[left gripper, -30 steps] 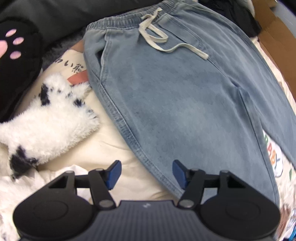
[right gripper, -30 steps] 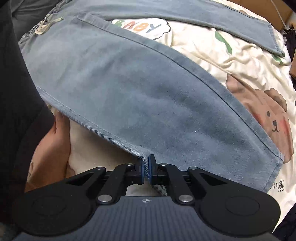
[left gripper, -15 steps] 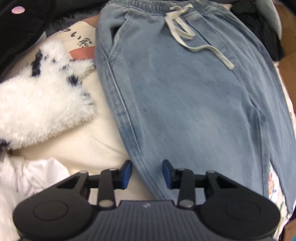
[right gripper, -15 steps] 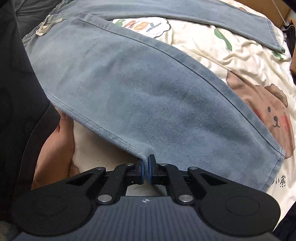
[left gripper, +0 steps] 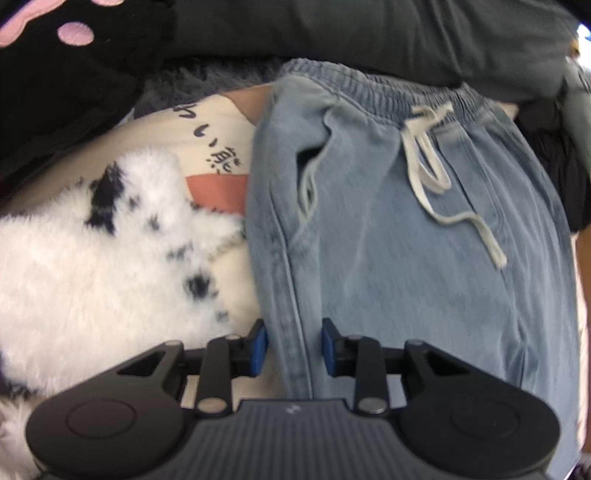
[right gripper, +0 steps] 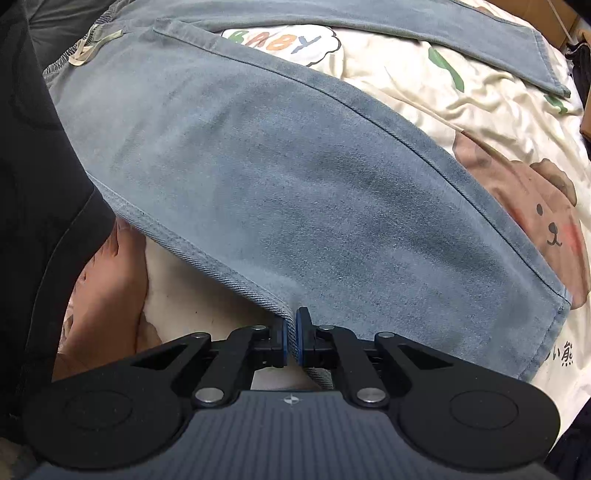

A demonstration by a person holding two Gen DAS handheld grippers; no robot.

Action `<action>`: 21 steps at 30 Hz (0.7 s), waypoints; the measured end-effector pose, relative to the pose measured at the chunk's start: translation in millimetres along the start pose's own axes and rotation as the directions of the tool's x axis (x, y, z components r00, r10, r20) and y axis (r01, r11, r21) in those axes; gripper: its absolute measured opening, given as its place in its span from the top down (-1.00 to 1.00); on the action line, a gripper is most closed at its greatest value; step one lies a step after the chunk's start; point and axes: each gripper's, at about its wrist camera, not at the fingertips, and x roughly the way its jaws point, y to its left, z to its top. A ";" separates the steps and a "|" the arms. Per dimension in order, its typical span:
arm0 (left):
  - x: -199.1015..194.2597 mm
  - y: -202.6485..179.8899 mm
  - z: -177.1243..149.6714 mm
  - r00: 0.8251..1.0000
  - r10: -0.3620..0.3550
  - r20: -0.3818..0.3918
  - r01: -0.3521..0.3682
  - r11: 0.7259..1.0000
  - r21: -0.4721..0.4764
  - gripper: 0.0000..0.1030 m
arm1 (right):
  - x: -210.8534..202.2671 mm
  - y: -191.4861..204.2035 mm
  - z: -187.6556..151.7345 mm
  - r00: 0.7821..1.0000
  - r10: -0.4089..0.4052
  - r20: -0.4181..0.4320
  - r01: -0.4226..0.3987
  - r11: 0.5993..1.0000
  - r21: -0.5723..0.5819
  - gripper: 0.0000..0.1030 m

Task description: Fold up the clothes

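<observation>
Jeans (left gripper: 406, 258) of pale blue denim lie spread flat on a cream bedsheet (right gripper: 491, 96) printed with cartoon bears. In the left wrist view the elastic waistband sits at twelve o'clock, and a white drawstring (left gripper: 436, 177) trails down from it toward four o'clock. A side pocket opening gapes just left of the drawstring. The outer side seam of the jeans runs from eleven o'clock straight down to six o'clock.

The left gripper (left gripper: 293, 347) straddles that side seam at six o'clock. Its blue pads stand partly apart, one on each side of the seam edge, with a strip of denim between them; they have not pinched it.

A fluffy white plush (left gripper: 92, 258) with dark spots lies at nine o'clock, just beside the jeans. A black cushion (left gripper: 62, 66) with pink paw marks sits at ten o'clock, and a dark grey cloth (left gripper: 369, 33) crosses the top beyond the waistband.

In the right wrist view one trouser leg fills the middle, its hem at four o'clock, while the other leg stretches across twelve to two o'clock. The right gripper (right gripper: 291, 341) at six o'clock has its pads pressed tight together on the near seam edge of the leg, which is lifted slightly off the sheet there. A black garment (right gripper: 33, 184) covers the nine o'clock side.
</observation>
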 end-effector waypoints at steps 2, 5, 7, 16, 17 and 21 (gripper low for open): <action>1.6 6.8 4.3 1.000 -0.025 0.007 0.025 0.999 -0.045 0.39 | -0.7 -0.1 0.3 1.000 -0.001 0.001 0.001 1.000 0.000 0.95; 0.4 10.5 5.3 0.999 -0.052 0.016 0.053 0.997 -0.050 0.64 | -2.2 -0.9 0.9 1.000 0.000 0.005 0.000 1.000 0.002 0.95; -3.4 6.4 8.1 0.998 -0.066 0.019 0.066 0.998 -0.025 0.66 | -4.3 -2.1 1.9 1.000 0.001 0.009 -0.001 1.000 0.004 0.95; -25.5 -9.0 17.8 0.989 -0.140 0.049 0.139 0.990 0.010 0.69 | -28.6 -7.0 12.6 0.998 -0.019 0.064 0.017 1.000 0.022 0.96; -26.9 -11.7 18.9 0.989 -0.142 0.051 0.142 0.990 0.010 0.69 | -32.1 -7.9 14.2 0.997 -0.021 0.071 0.019 1.000 0.024 0.96; -40.6 -20.9 19.3 0.985 -0.162 0.060 0.162 0.987 0.015 0.69 | -46.5 -10.4 21.4 0.994 -0.036 0.099 0.033 0.999 0.027 0.97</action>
